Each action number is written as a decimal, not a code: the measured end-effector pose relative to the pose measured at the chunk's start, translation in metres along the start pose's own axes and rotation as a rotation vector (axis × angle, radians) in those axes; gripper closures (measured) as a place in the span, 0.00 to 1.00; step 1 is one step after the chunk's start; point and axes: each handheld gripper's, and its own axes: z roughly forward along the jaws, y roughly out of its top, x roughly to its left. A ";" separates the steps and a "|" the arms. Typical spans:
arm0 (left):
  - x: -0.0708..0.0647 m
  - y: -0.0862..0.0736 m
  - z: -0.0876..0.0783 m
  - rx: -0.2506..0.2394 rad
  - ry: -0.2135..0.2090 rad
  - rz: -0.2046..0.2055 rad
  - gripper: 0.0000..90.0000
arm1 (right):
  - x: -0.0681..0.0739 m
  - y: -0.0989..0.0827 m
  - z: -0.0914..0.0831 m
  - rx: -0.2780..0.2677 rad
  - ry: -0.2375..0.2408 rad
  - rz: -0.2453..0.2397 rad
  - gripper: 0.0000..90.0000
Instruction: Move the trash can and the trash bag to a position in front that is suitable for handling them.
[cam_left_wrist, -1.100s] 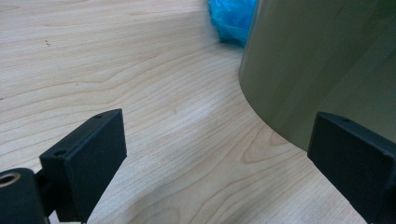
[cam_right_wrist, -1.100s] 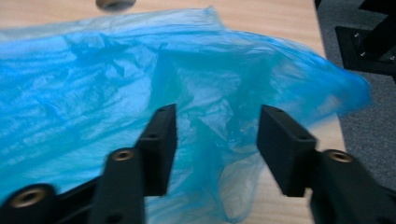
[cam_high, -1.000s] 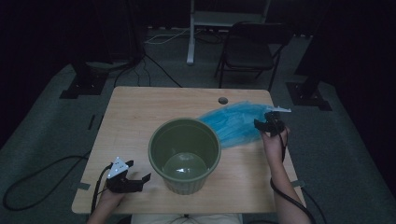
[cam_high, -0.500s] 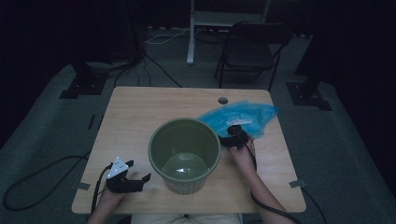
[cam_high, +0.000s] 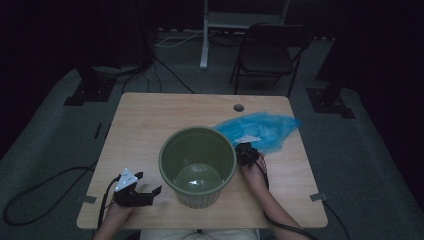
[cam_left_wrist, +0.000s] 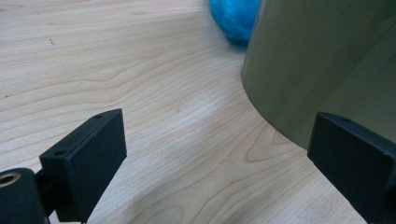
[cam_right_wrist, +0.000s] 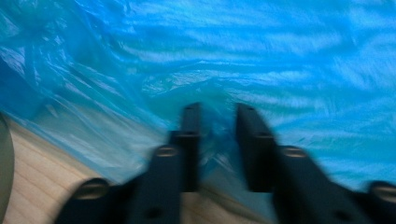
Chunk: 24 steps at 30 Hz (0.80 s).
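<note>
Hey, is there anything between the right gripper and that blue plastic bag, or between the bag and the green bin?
Nothing visible. The right gripper has just been closing its jaws, with a fold of the blue plastic bag between them. The bag lies on the table right beside the green bin, whose open top is unobstructed.

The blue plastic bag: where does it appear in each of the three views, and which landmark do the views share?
High view: the blue plastic bag lies right of centre on the table, behind the right gripper.
Left gripper view: a small part at the top edge, left of the green bucket.
Right gripper view: it spreads across the picture, bunched between the closing jaws.
Shared landmark: the green bucket, at the right gripper view's left edge.
</note>
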 end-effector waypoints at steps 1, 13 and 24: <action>0.000 0.000 0.000 0.001 0.000 -0.001 0.06 | 0.000 0.000 0.000 0.000 -0.005 -0.006 0.99; 0.001 0.001 -0.001 -0.009 0.000 -0.008 0.06 | -0.042 -0.015 -0.028 0.013 -0.035 0.047 1.00; -0.001 0.002 0.001 -0.004 0.002 0.001 0.06 | -0.073 -0.054 -0.072 0.048 0.062 0.011 1.00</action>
